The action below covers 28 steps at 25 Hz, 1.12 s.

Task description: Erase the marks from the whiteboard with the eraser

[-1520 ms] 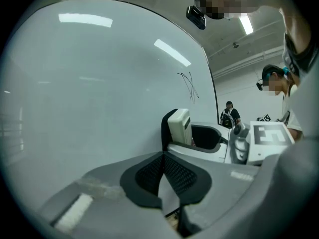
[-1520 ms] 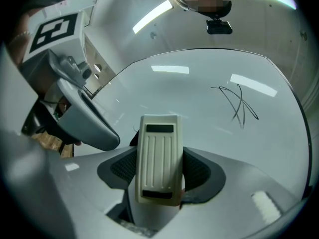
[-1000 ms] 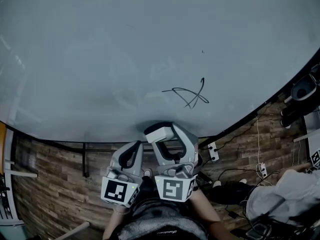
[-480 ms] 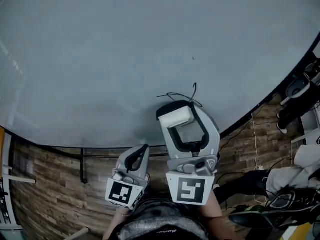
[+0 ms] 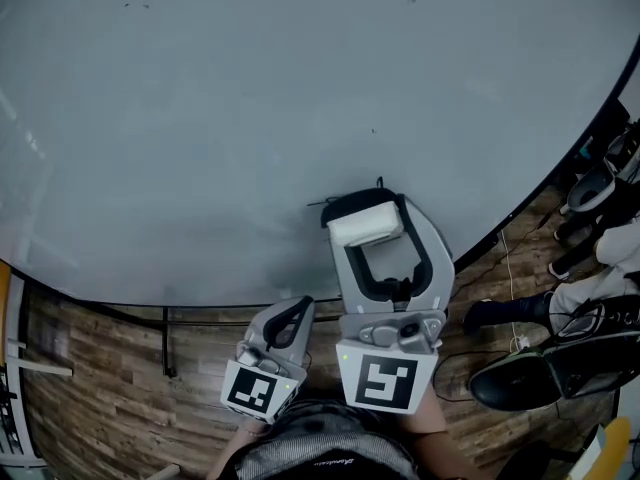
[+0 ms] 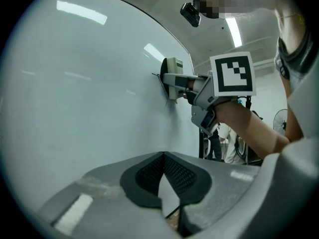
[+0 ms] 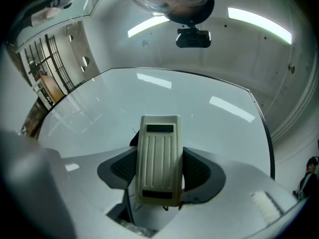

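Wiping step: right gripper (image 7: 158, 172) clamped on eraser (image 5: 366, 227), pressed to whiteboard (image 5: 200, 118) right over marks (image 5: 322, 202), seemingly only stray line ends showing at its edges; left gripper (image 6: 163, 176) closed empty, held low; next, stroke across those ends with firm contact.

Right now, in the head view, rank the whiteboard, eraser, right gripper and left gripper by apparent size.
1. whiteboard
2. right gripper
3. left gripper, though nearness to the camera may skew these two
4. eraser
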Each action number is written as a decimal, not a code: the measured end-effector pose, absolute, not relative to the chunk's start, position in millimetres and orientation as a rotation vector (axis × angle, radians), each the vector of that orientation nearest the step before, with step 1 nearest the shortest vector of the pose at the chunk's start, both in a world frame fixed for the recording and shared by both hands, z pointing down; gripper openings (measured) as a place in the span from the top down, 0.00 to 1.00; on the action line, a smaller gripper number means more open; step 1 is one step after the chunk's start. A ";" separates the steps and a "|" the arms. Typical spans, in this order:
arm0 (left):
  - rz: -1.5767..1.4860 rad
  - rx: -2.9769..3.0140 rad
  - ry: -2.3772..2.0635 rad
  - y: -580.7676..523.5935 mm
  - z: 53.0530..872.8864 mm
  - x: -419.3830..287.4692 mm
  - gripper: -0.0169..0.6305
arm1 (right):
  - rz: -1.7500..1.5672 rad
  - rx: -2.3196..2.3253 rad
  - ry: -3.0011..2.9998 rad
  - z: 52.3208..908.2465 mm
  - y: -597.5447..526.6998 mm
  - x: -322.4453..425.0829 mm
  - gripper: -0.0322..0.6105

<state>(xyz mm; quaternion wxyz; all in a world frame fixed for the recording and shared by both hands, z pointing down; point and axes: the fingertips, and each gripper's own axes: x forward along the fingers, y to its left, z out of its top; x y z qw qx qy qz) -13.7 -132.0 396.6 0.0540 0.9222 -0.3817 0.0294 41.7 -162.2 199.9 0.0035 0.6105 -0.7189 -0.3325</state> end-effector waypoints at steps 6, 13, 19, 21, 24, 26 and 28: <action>0.095 2.782 -1.186 -130.5 399.1 -15.0 0.98 | -1.034 1.829 -2.244 235.1 -162.5 22.1 0.55; 0.156 2.815 -1.233 -125.6 398.2 -15.4 0.98 | -1.117 1.683 -2.183 268.4 -160.5 4.8 0.54; 0.102 2.747 -1.251 -119.8 400.8 -3.1 0.98 | -1.192 1.739 -2.210 229.0 -147.5 29.4 0.54; 0.099 2.752 -1.252 -120.0 399.2 0.4 0.98 | -1.223 1.792 -2.193 210.2 -147.0 44.1 0.54; 0.089 2.756 -1.255 -119.3 396.5 4.7 0.98 | -1.230 1.864 -2.172 194.6 -151.1 63.4 0.54; 0.085 2.753 -1.260 -118.4 396.0 6.4 0.98 | -1.223 1.881 -2.158 196.1 -153.8 66.6 0.54; 0.083 2.744 -1.267 -118.3 396.3 6.8 0.98 | -1.246 1.870 -2.113 202.0 -154.6 63.1 0.54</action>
